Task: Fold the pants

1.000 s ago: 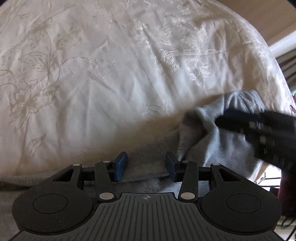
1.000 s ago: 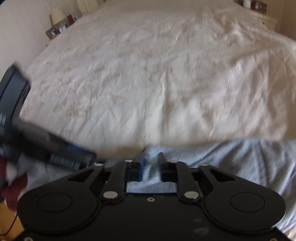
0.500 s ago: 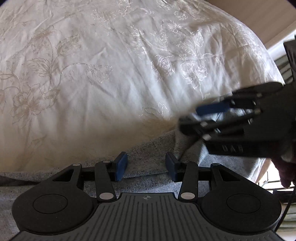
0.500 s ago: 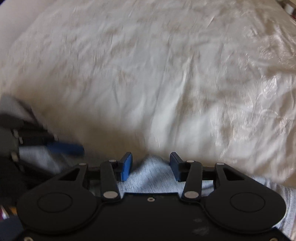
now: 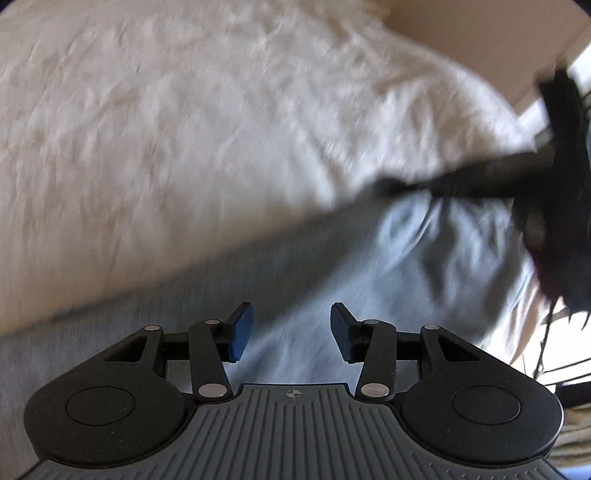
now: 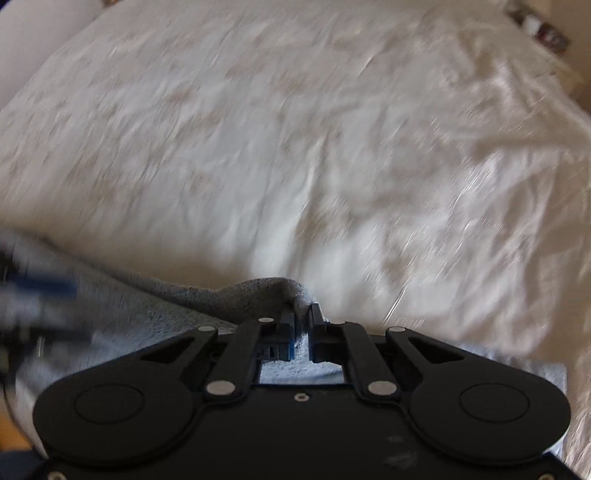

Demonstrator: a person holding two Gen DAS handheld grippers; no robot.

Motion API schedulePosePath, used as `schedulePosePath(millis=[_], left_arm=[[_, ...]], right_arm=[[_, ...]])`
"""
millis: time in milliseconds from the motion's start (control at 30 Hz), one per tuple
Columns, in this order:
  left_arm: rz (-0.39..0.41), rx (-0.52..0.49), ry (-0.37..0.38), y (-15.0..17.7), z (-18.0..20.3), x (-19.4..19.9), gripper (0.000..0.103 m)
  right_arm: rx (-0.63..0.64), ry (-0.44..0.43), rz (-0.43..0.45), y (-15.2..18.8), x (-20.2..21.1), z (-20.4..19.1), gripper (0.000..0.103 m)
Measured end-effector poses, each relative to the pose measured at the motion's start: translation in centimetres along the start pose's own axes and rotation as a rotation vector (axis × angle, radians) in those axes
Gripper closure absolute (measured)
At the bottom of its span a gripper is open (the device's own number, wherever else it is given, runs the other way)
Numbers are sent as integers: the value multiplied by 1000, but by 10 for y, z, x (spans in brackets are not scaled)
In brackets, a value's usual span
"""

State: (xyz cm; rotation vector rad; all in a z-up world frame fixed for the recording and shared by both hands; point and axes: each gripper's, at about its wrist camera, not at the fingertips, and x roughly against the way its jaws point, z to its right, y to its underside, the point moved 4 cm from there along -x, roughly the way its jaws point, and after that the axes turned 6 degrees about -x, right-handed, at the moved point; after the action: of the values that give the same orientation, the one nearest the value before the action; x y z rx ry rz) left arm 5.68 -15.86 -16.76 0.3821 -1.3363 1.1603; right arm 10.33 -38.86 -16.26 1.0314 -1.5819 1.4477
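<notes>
A bunched fold of the soft grey pants (image 6: 155,314), lying along the bed's (image 6: 295,147) near edge, is being pinched by the right tool (image 6: 303,328), whose jaws have just been closing. The left tool (image 5: 291,332) is being held half open over the limp, light cloth, gripping nothing; edges are judged the best hold.

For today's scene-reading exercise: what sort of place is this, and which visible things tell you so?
Most likely a bedroom. A wide white embroidered bedspread fills both views, grey pants lie along its near edge, and small items stand on what may be a bedside table.
</notes>
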Motion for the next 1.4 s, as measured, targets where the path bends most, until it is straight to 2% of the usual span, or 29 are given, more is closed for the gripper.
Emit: schedulePosePath(millis=[167, 367, 400, 467, 533, 633, 667, 767, 867, 967, 1100, 1233, 1400], left_arm=[[-94, 75, -61, 23, -22, -29, 59], [-112, 129, -55, 22, -34, -35, 59], [-104, 127, -56, 19, -34, -33, 58], [-77, 129, -56, 12, -35, -26, 58], [-47, 146, -49, 6, -38, -21, 58], [-38, 176, -58, -2, -50, -26, 58], [-44, 188, -75, -4, -56, -30, 58], [-59, 233, -111, -6, -76, -43, 58], [-43, 301, -107, -11, -89, -48, 58], [-24, 336, -140, -16, -96, -45, 58], [-33, 348, -150, -17, -99, -42, 58], [-16, 305, -173, -24, -91, -33, 58], [38, 246, -123, -21, -66, -9, 57]], right_arm=[[-72, 16, -9, -20, -27, 6, 96], [-103, 22, -95, -29, -71, 7, 94], [-131, 15, -80, -32, -72, 10, 92], [-214, -11, -3, -39, -62, 19, 74], [-287, -44, 71, -45, -42, 31, 71], [-273, -111, 94, -43, -20, 35, 71], [-246, -124, 92, -38, -15, 32, 74], [-109, -141, 39, -15, -6, 14, 87], [-41, -172, -17, 9, -9, -6, 88], [-12, -187, -59, 21, -25, -20, 88], [2, -143, -55, 10, -55, -30, 88], [-85, -92, -21, -18, -79, -18, 91], [-124, -119, 39, -22, -47, -8, 88]])
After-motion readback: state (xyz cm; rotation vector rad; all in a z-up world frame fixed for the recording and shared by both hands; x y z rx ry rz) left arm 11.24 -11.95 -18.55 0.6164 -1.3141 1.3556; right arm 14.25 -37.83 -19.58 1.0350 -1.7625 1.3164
